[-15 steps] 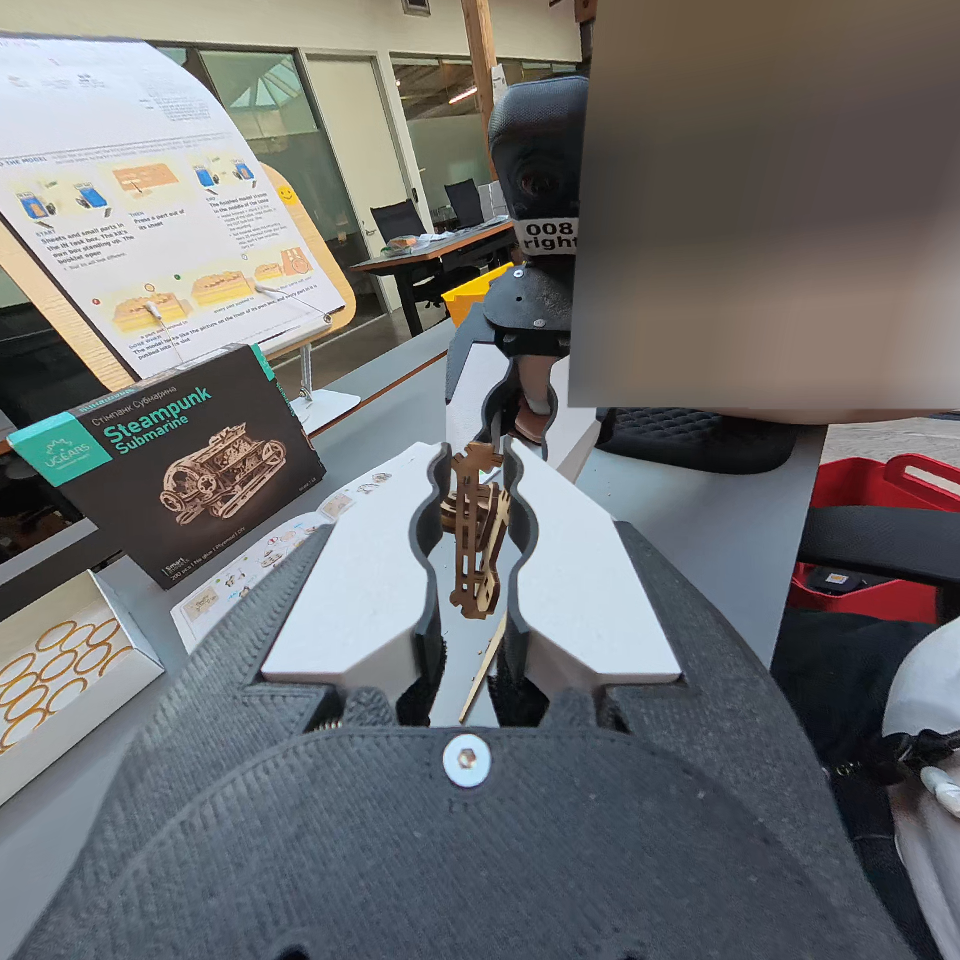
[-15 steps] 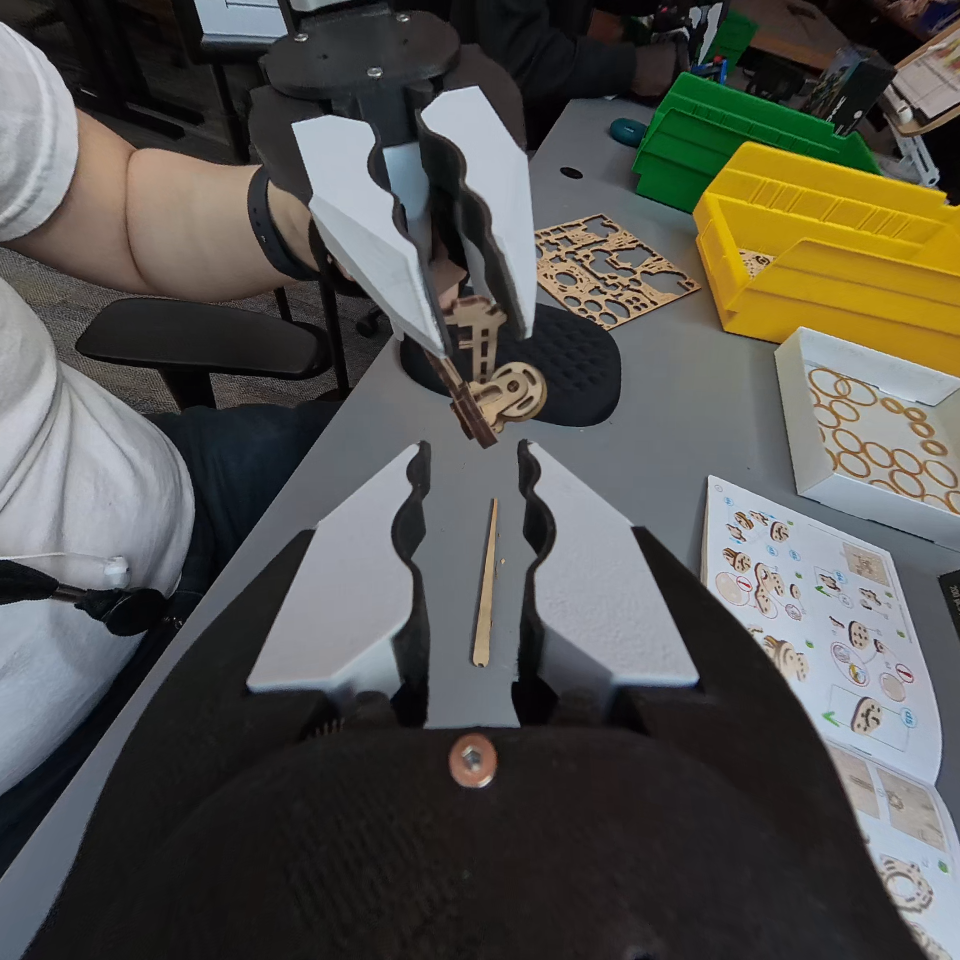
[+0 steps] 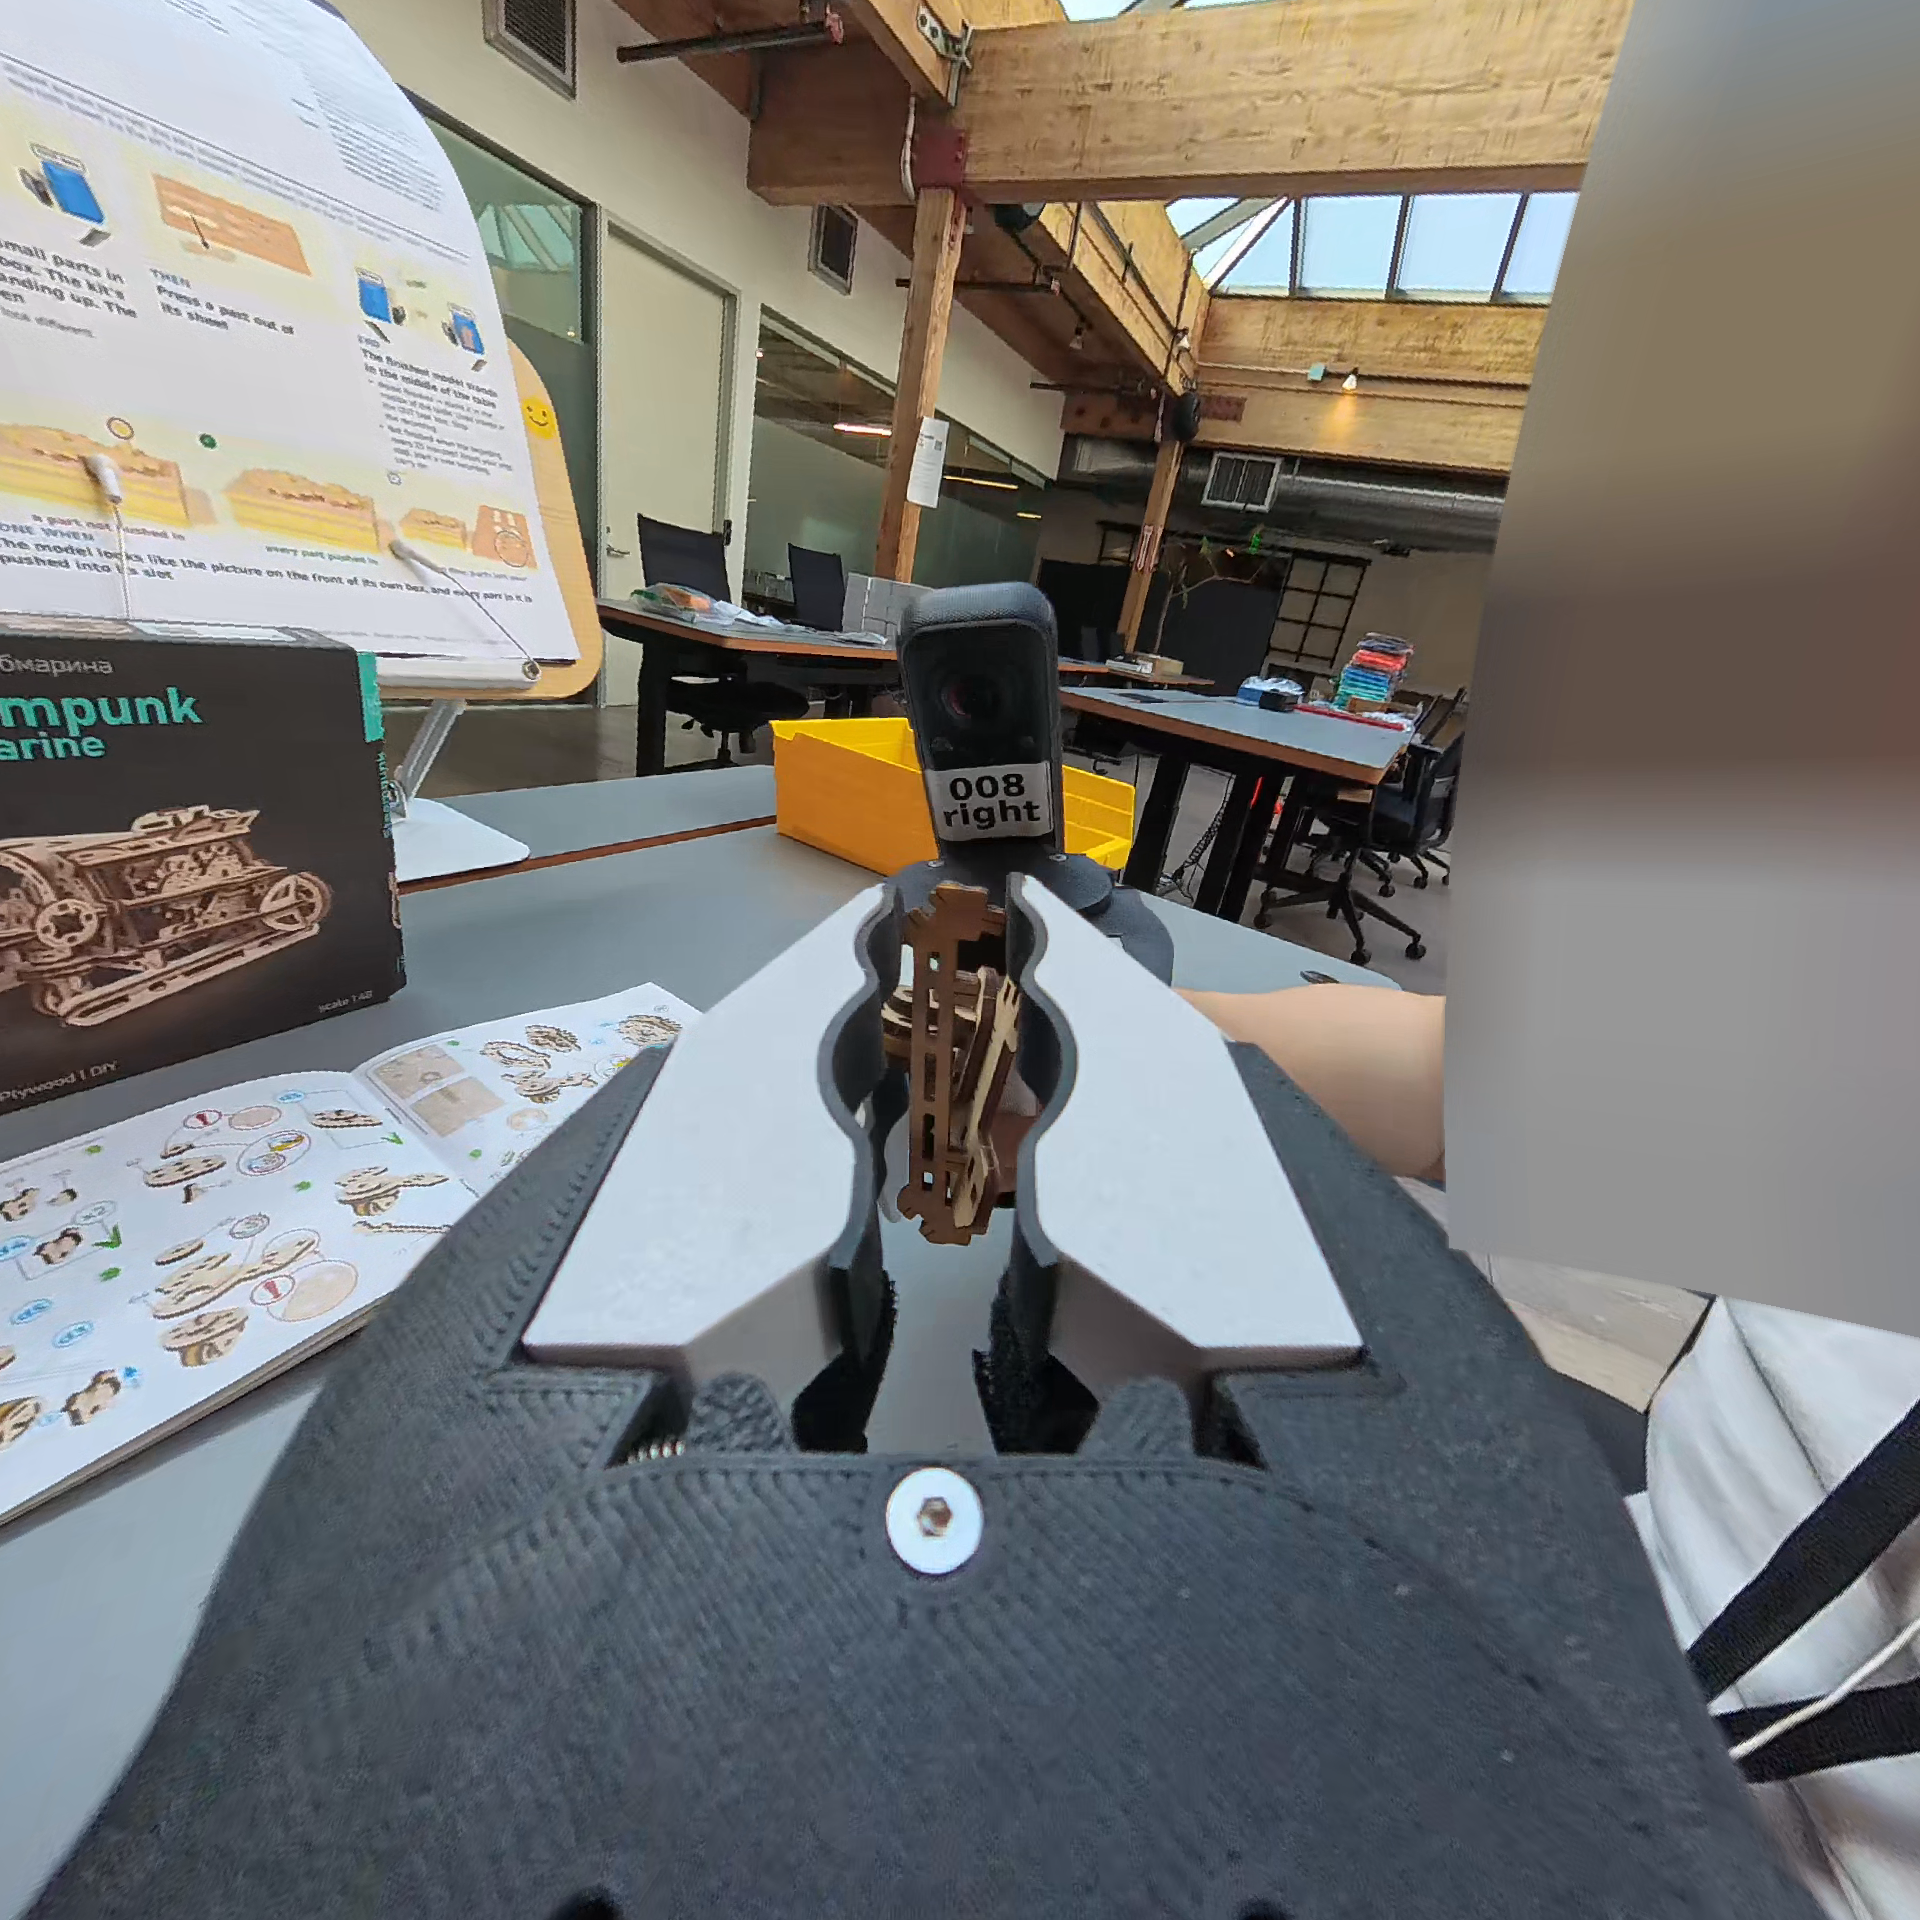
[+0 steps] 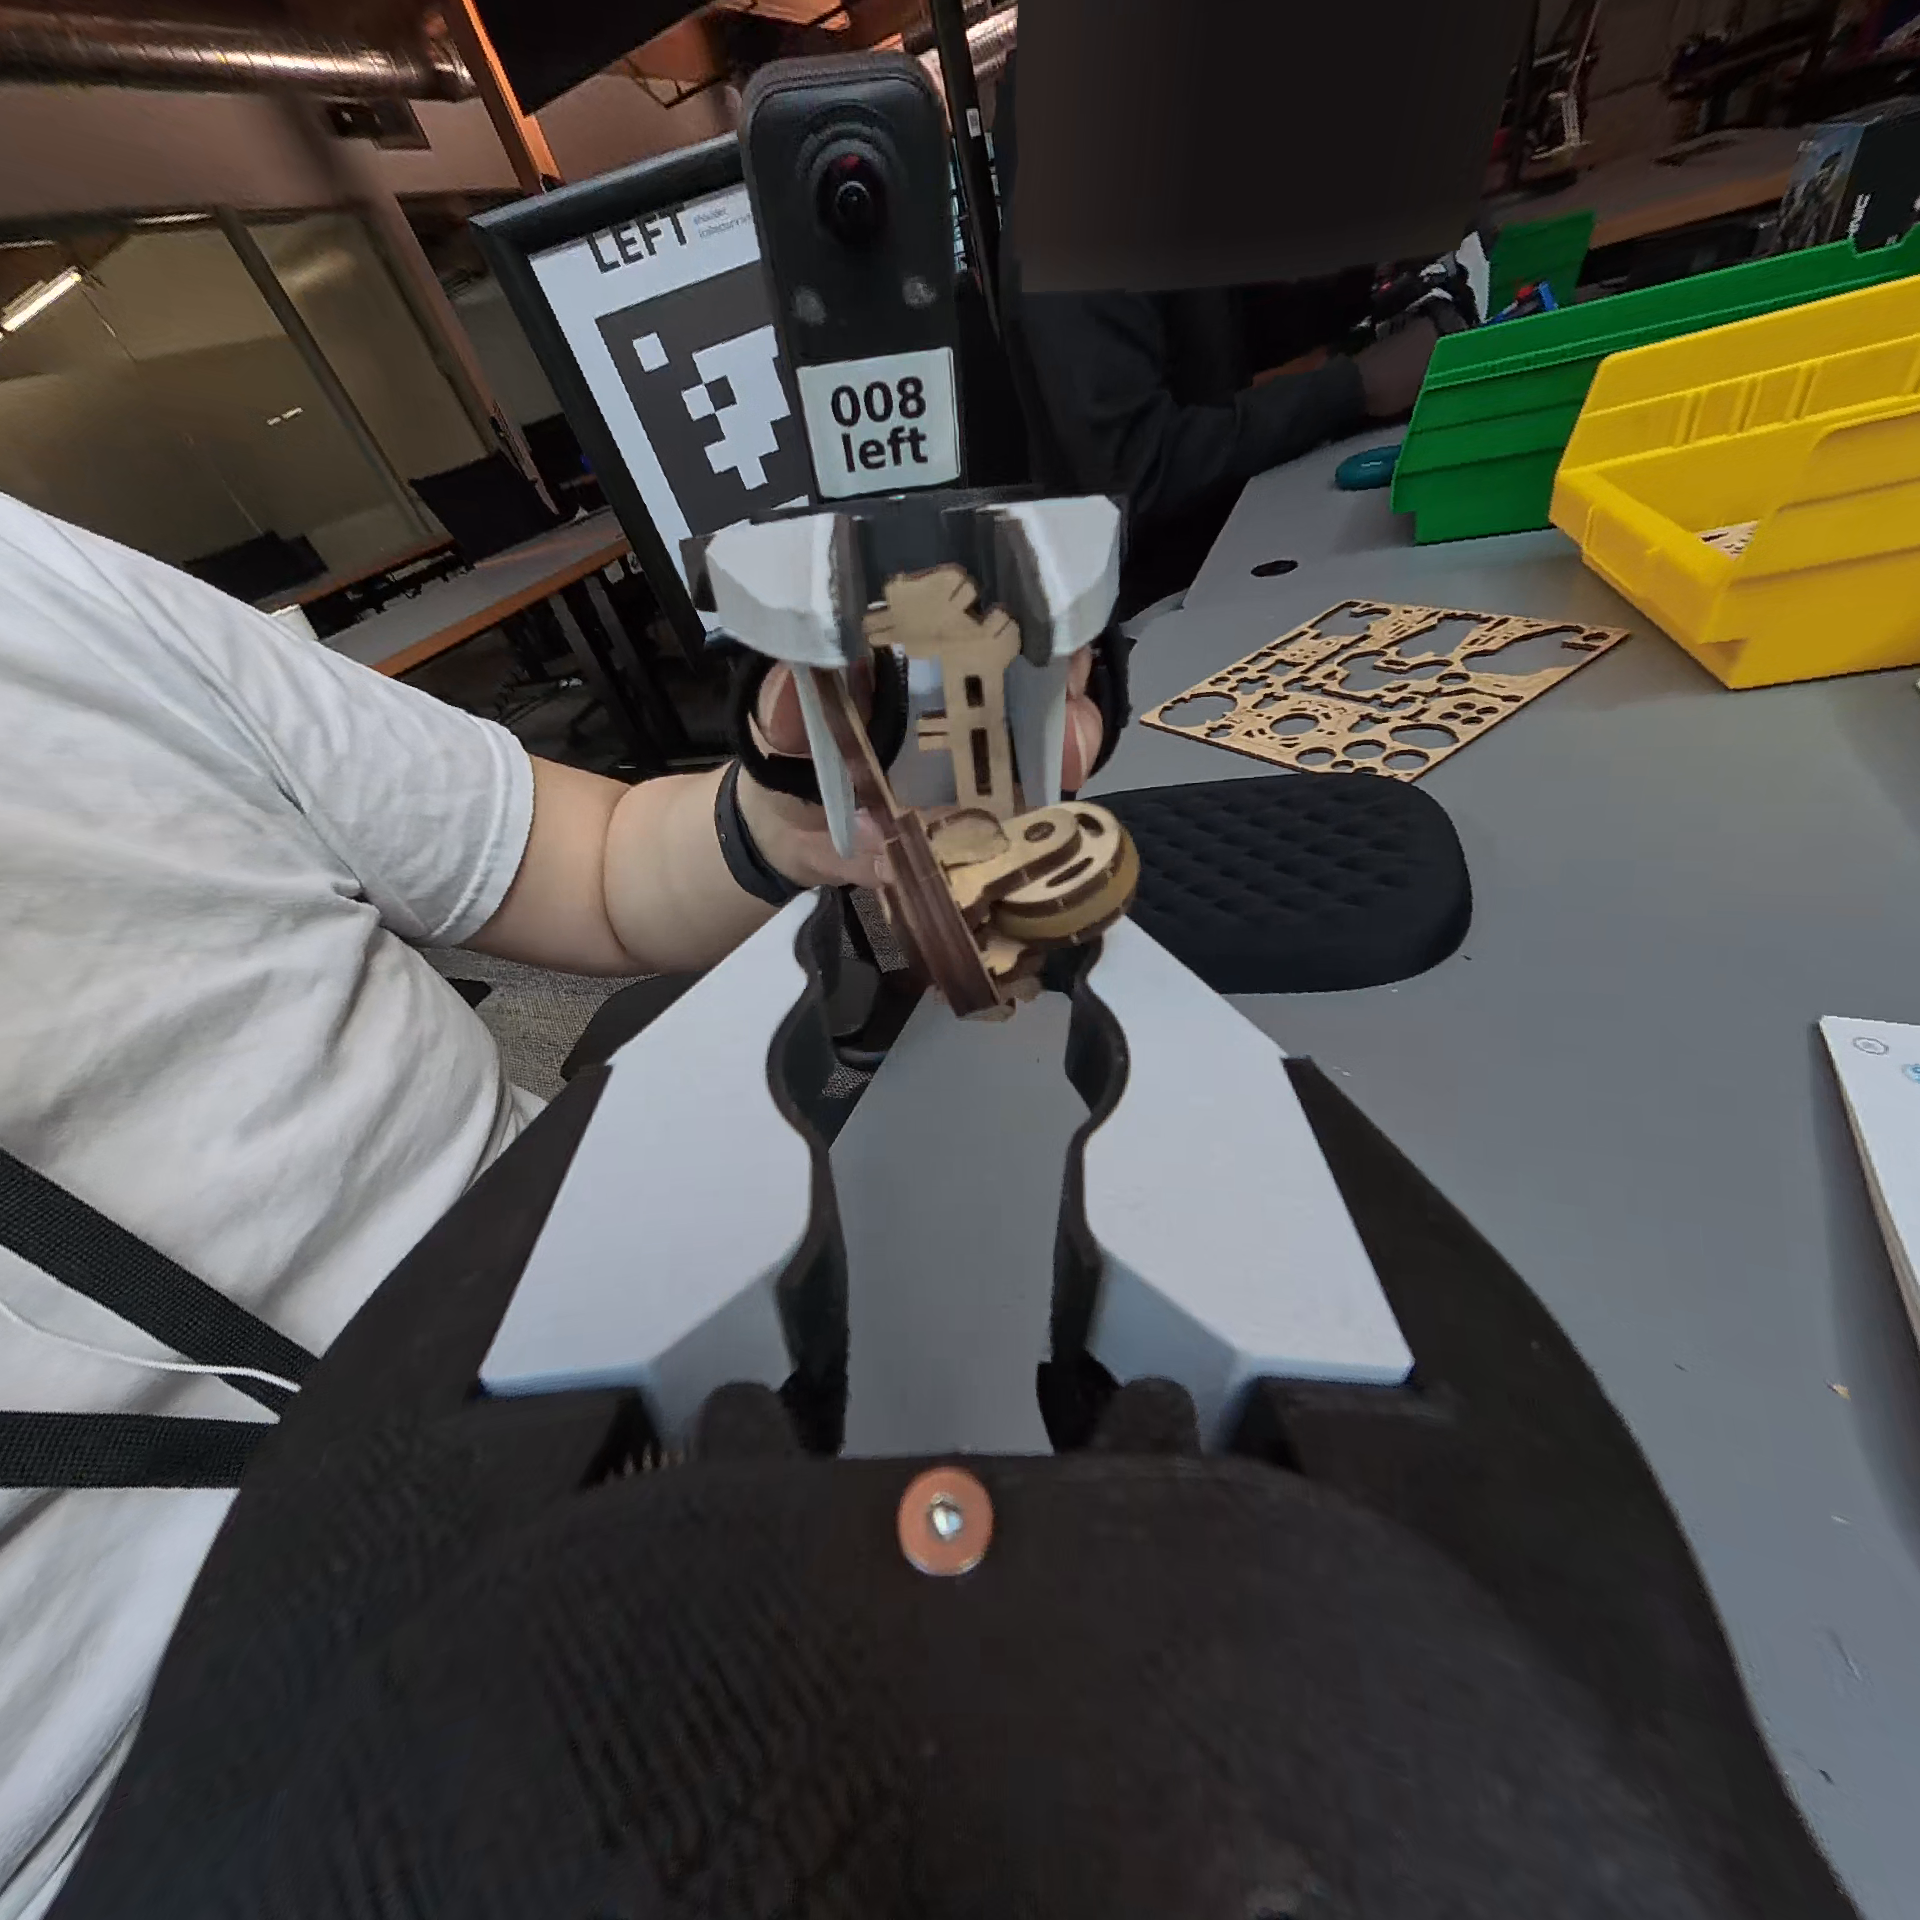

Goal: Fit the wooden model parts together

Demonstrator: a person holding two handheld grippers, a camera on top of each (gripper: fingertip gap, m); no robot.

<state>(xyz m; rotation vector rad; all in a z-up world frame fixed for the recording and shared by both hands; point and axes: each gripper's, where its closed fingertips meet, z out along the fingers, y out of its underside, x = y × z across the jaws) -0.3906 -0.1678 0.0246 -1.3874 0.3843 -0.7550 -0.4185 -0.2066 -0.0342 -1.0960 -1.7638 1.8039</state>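
Now, assembly: pale laser-cut plywood sub-assembly with slotted bar and stacked discs (image 4: 997,821), held aloft between both tools so I can reach its free end.
Left gripper (image 3: 940,1049): clamped on the bar, steadying it.
Right gripper (image 4: 940,997): spread wide, empty, tips just beside the discs.
Leftover: punched-out plywood sheet (image 4: 1382,691) on grey table (image 4: 1558,1039).

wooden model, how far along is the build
Done: several laser-cut plywood pieces already join into a small flat-framed sub-assembly with a round wheel. In hand: the left hand-held gripper clamps it; the right hand-held gripper is open and empty. Left: the plywood sheet still has parts.
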